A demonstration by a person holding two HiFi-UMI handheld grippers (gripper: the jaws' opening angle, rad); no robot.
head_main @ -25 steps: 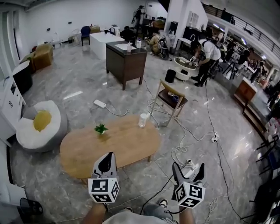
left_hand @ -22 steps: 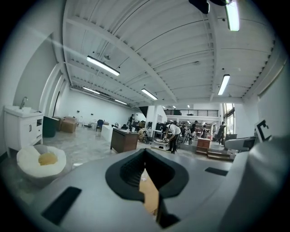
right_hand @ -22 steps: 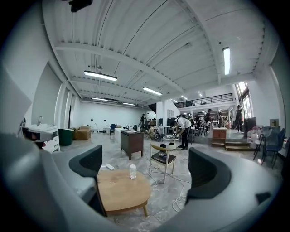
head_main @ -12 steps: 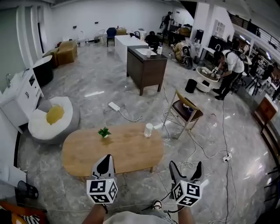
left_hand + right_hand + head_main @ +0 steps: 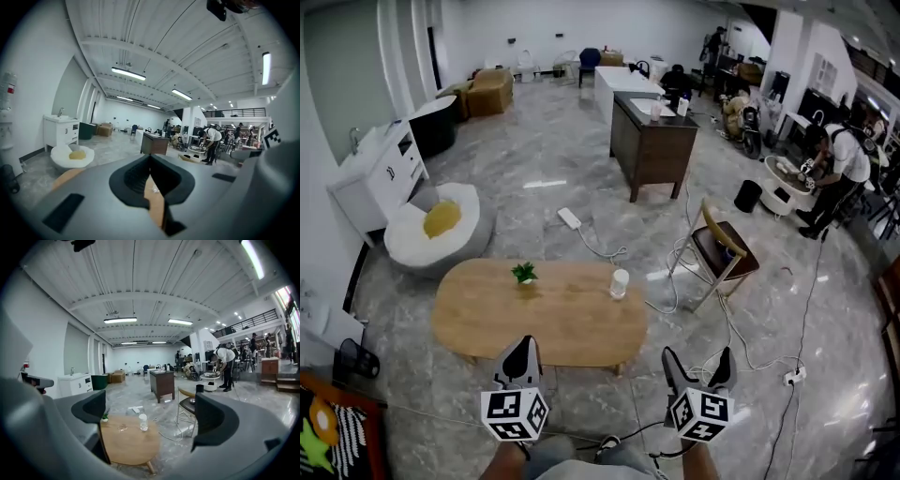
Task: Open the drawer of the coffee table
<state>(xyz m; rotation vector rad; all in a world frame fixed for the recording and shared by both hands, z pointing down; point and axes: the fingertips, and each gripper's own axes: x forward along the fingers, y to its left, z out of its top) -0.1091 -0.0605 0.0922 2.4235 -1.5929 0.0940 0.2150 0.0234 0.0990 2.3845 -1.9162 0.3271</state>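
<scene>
Oval wooden coffee table (image 5: pixel 544 323) is sitting on grey marble floor (image 5: pixel 534 159) at 12 o'clock from the left gripper (image 5: pixel 523 345) and right gripper (image 5: pixel 698 361), apart from both, bearing a small plant (image 5: pixel 523 273) at its 11 o'clock and a cup (image 5: pixel 620 283) at 1 o'clock. Left gripper is hovering clenched on nothing; right gripper is hovering released, empty.

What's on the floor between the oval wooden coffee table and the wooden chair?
A looping white cable on the grey marble floor; the head view shows it best.
</scene>
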